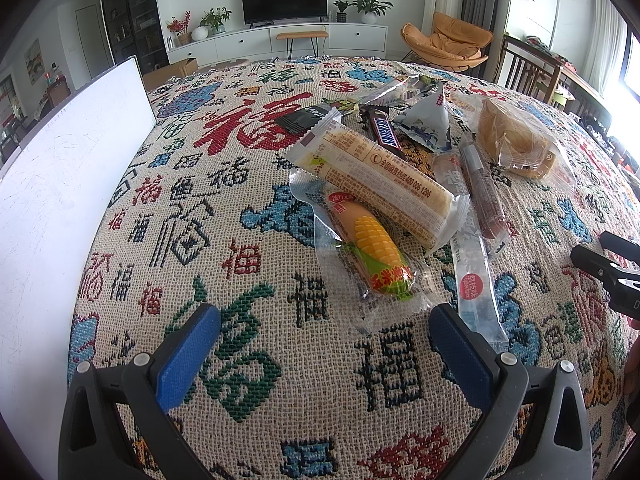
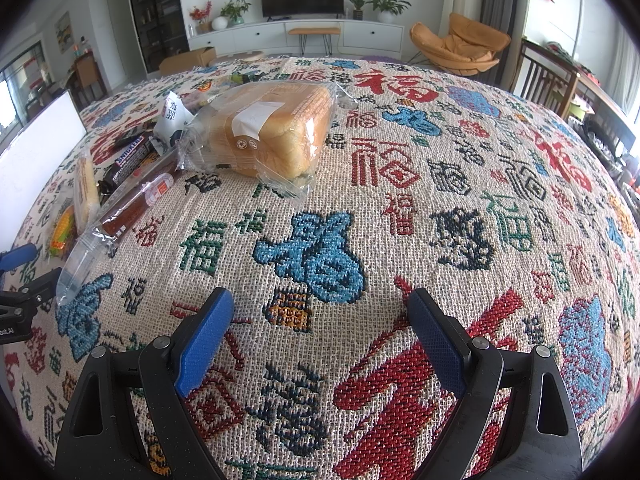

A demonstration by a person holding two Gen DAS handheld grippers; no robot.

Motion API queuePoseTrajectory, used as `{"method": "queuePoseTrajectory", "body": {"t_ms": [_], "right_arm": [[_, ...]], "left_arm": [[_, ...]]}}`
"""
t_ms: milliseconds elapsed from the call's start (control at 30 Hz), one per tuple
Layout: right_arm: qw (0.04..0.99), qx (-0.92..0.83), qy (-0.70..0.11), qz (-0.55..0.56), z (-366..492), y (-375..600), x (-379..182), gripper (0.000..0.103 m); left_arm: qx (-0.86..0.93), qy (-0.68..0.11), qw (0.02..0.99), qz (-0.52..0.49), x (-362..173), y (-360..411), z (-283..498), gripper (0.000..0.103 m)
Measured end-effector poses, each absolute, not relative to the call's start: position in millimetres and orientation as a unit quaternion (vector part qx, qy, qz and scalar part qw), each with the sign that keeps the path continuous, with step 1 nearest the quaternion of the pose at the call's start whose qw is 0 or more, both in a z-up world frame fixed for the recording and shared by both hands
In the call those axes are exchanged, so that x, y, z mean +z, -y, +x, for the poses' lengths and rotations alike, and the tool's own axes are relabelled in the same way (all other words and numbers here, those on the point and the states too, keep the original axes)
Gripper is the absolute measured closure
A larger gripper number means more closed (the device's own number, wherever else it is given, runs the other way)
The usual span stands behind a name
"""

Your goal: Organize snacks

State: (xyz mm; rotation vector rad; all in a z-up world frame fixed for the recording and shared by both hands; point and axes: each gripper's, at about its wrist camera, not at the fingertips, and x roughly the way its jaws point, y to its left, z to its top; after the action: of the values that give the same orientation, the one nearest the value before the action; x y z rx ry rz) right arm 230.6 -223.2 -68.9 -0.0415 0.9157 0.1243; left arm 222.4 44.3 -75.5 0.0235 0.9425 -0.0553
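My left gripper [image 1: 324, 320] is open and empty, just short of a corn-shaped snack [image 1: 374, 252] in clear wrap. Behind it lie a long cream roll [image 1: 384, 176], a Snickers bar [image 1: 386, 132], a triangular white-and-blue pack [image 1: 428, 122], a sausage stick [image 1: 482, 184], a clear jelly stick [image 1: 476, 280] and bagged bread [image 1: 516, 138]. My right gripper [image 2: 320, 312] is open and empty over bare cloth. The bread loaf [image 2: 272, 132] lies ahead of it, with the sausage stick [image 2: 132, 204] and Snickers bar [image 2: 130, 156] to the left.
A patterned woven cloth [image 1: 240, 208] covers the table. A white board [image 1: 60, 184] stands along the left side and shows in the right wrist view [image 2: 32, 164]. The right gripper's body [image 1: 612, 272] shows at the left view's right edge. Chairs stand beyond the far right edge.
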Motion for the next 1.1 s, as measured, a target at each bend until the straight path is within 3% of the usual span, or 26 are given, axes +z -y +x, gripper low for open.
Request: {"method": "queuePoseTrajectory", "body": {"t_ms": [1000,1100], "right_arm": [[0.895,0.060,-0.442,-0.019,231.5,222.3,-69.6,0.011],[0.895,0.060,-0.442,-0.019,231.4,221.9,-69.7,0.011]], "left_arm": [[-0.022,-0.455,0.890,0.008,-74.3,-43.8,217.8,0.000],[-0.035,-0.484,0.874,0.016,-71.1,-42.4,214.8,0.000]]}}
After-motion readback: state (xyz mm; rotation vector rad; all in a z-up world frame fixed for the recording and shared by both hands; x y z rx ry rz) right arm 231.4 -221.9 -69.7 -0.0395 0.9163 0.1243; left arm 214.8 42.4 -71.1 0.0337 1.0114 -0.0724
